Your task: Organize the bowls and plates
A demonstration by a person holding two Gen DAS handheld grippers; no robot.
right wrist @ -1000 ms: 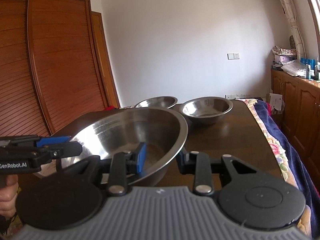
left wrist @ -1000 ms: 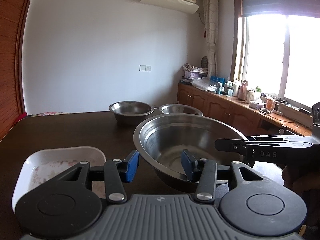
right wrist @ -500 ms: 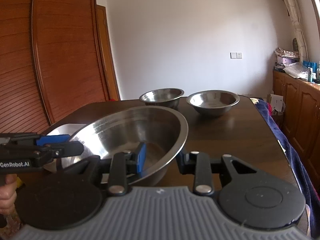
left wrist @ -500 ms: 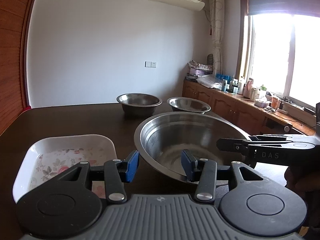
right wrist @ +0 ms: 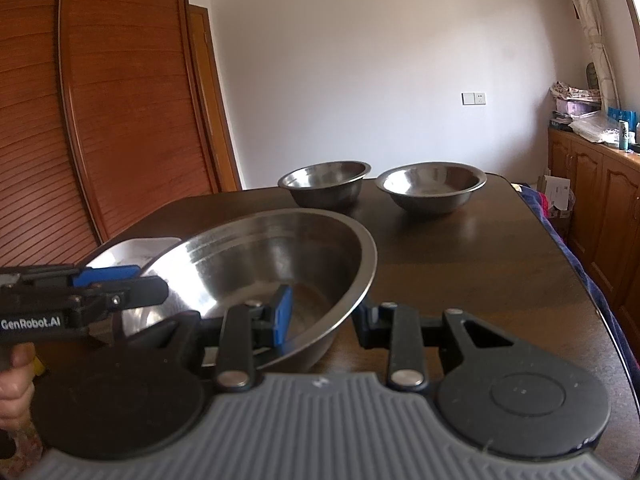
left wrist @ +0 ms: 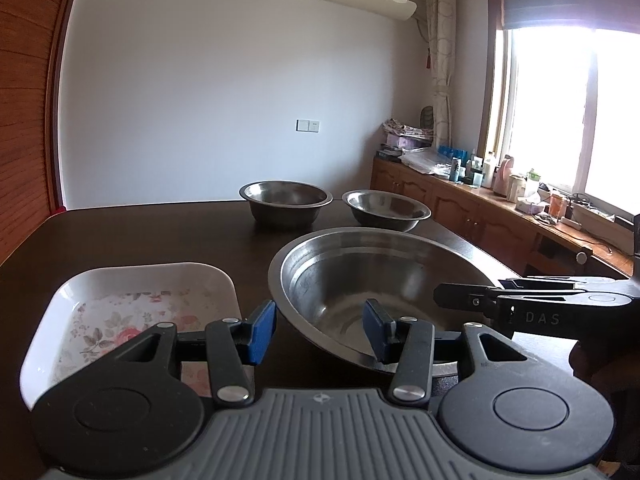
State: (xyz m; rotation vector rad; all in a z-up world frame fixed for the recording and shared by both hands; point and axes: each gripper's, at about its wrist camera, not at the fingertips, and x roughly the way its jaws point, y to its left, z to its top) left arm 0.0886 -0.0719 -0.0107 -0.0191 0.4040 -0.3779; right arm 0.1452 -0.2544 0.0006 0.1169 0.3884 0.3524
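Dark table [left wrist: 132, 236] offered little friction: both the left gripper [left wrist: 318, 330] and right gripper [right wrist: 322, 316] straddled the big steel bowl's [left wrist: 384, 280] rim wide open, gripping nothing, so any uneven closing risked tipping it onto the floral dish [left wrist: 132, 304].

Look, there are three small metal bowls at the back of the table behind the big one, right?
Not quite: there are two small metal bowls behind the big one, not three. The left wrist view shows both, side by side at the back of the table.

Silver steel bowls [left wrist: 372, 280], white dish [left wrist: 132, 308] with seemingly pink floral print, dark brown table [left wrist: 160, 236].
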